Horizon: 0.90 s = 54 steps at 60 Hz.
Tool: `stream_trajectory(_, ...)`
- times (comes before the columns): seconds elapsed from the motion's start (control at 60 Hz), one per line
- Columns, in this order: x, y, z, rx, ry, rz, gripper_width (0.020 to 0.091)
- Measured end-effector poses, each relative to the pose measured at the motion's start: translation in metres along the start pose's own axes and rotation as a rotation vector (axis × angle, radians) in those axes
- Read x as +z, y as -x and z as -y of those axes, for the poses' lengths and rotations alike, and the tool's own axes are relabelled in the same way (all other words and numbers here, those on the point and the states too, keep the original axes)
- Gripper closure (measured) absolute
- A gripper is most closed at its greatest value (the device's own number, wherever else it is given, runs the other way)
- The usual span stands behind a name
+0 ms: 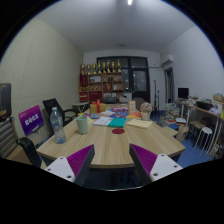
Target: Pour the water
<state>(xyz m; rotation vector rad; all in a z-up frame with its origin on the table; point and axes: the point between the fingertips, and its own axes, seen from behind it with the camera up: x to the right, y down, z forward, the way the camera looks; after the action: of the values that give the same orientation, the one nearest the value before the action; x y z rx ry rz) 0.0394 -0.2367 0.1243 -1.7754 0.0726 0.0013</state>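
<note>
Claw (100, 165) spread wide, gripping nothing, hovering at the near edge of the counter (105, 145). Water bottle (57, 125) stands upright well ahead, off to the left. Risk: long off-axis reach; one finger could clip and topple it.

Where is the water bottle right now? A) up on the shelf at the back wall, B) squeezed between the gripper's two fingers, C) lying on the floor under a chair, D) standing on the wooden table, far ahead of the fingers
D: the water bottle stands upright on the wooden table, well beyond the open gripper, whose fingers hold nothing.
</note>
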Motion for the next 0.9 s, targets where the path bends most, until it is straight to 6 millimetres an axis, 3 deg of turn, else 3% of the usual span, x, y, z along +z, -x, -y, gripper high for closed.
stream_trajectory(0.217, 0.0, 0.009, -0.003, -0.043, -0.003, 0.033, 0.0298)
stream_trajectory(0.35, 0.001, 0.046, -0.004, -0.05, -0.027, 0.092, 0.0288)
stream_trajectory(0.4, 0.006, 0.07, -0.003, -0.055, -0.038, 0.133, 0.0286)
stream_trajectory(0.517, 0.026, 0.149, 0.005, -0.083, -0.08, 0.263, 0.0287)
stream_trajectory(0.683, 0.082, 0.246, 0.024, -0.107, -0.12, 0.339, 0.0266)
stream_trajectory(0.783, 0.12, 0.283, 0.04, -0.092, -0.144, 0.295, 0.0265)
stream_trajectory(0.9, 0.163, 0.299, 0.051, -0.123, -0.169, 0.183, 0.0265)
